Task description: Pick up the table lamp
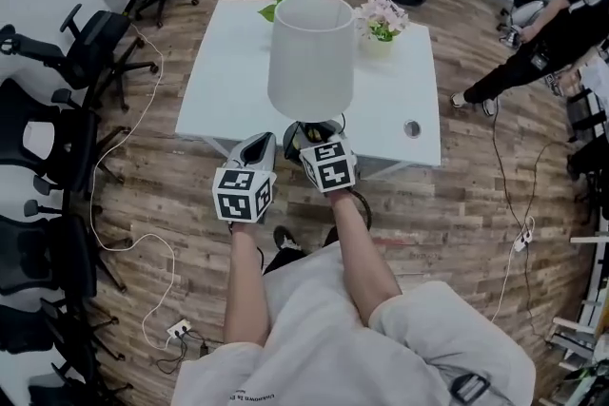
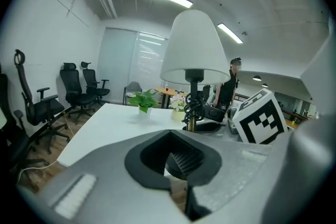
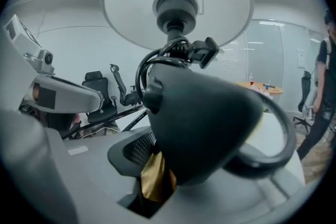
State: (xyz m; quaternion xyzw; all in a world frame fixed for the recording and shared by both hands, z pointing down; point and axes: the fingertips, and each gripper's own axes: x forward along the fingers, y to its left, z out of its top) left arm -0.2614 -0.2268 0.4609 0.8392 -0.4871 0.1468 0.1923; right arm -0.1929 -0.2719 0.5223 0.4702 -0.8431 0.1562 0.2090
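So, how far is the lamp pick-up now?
Done: the right tongs grip the lamp by its gold stem. In hand: the lift; whether the base has left the table I cannot tell. The left tongs hold nothing. Left: raise it clear.

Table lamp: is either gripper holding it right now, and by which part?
The right gripper has its tongs clamped on the table lamp at its dark base.
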